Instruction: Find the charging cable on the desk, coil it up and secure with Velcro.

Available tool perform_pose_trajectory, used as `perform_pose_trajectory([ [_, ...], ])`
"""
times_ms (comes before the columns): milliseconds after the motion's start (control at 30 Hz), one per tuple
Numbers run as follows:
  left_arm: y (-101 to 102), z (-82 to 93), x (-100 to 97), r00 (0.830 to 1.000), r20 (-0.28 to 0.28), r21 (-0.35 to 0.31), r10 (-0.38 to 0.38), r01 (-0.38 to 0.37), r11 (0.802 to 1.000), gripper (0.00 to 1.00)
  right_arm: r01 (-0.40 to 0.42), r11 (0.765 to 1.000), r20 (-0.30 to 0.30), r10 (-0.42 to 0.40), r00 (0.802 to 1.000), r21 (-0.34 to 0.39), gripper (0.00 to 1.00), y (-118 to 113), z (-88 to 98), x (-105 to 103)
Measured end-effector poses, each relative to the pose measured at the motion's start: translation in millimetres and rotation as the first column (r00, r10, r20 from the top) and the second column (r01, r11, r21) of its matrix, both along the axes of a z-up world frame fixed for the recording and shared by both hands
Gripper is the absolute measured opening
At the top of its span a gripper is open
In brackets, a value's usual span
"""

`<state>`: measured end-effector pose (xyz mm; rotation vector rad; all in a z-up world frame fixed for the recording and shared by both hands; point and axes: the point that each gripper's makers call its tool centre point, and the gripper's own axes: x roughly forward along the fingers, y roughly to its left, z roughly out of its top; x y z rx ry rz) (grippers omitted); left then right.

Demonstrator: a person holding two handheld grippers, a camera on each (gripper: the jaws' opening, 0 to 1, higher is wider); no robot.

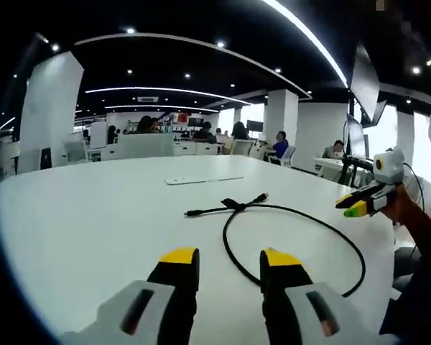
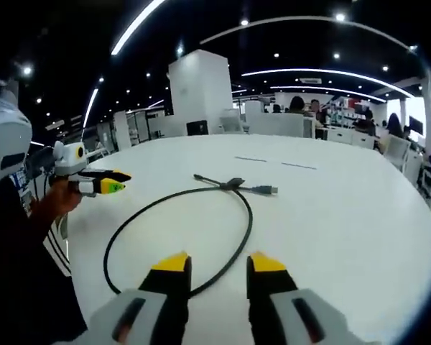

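Black charging cable [image 1: 294, 237] lies on the white surface [image 1: 93, 223] in one big open loop, both ends crossed and running out as a short straight pair. In the left gripper view the plugs point left and up-right, with the loop swelling toward the near right edge. In the right gripper view the cable [image 2: 179, 237] has its loop nearest the left edge and its USB plug pointing right toward the middle. The loop's long axis runs from the near edge to the crossing. A small dark wrap sits at the crossing. Wide bare surface on all other sides, far edge well away.

Left tool [image 1: 230, 262]: jaws apart, nothing between, hovering just short of the loop. Right tool [image 2: 217, 267]: jaws apart, empty, loop passing beneath the gap. A flat white strip [image 1: 201, 180] lies beyond the cable, well apart.
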<state>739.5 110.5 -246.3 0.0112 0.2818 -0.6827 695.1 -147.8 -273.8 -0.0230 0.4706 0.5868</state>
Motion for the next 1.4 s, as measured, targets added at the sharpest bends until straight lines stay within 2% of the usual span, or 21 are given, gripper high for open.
perform_pose_trajectory([
  [300,18,-7.3,-6.5,0.999,-0.037,-0.04,0.024,-0.025,0.999,0.34,0.011,1.0,0.033,-0.01,0.999,-0.005,0.34,-9,5.9,-12],
  [500,25,-4.9,-10.4,0.999,-0.036,-0.021,0.029,-0.03,0.999,0.32,0.032,0.999,0.045,-0.031,0.999,-0.01,0.35,-17,14.1,-14],
  [733,27,-7.2,-13.1,0.999,-0.041,-0.018,0.024,-0.025,1.0,0.32,0.041,0.999,0.028,-0.041,0.999,-0.016,0.35,-20,8.5,-17],
  [933,24,-6.6,-13.6,0.998,-0.052,-0.047,0.019,-0.021,0.999,0.33,0.041,0.999,0.02,-0.041,0.999,-0.03,0.36,-20,4.1,-18],
  [1400,21,-6.2,-14.9,0.999,-0.053,-0.048,0.008,-0.01,0.999,0.33,0.039,0.999,0.023,-0.038,0.999,-0.033,0.36,-18,4.7,-20],
])
